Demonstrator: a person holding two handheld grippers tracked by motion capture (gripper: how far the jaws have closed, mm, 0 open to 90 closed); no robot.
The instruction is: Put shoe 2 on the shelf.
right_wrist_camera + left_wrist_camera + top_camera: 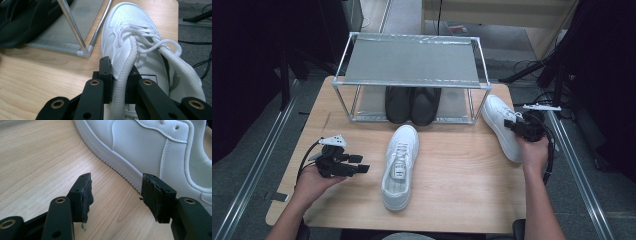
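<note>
Two white sneakers lie on the wooden table. One sneaker point(400, 165) lies mid-table with its toe toward the rack, and its side point(150, 150) shows close up in the left gripper view. My left gripper point(361, 167) point(116, 192) stands open just left of it, with bare wood between the jaws and no contact. The other sneaker point(499, 125) point(130, 27) lies at the right edge beside the rack's corner. My right gripper point(515, 127) point(119, 83) is shut on its tongue edge and a thick white lace point(125, 72).
A metal-framed shoe rack point(412, 60) with grey shelves stands at the back of the table. A pair of black shoes point(412, 104) point(22, 22) sits on its lower shelf. Its front right post point(72, 27) is close to the held sneaker. The table's right edge point(524, 185) is near.
</note>
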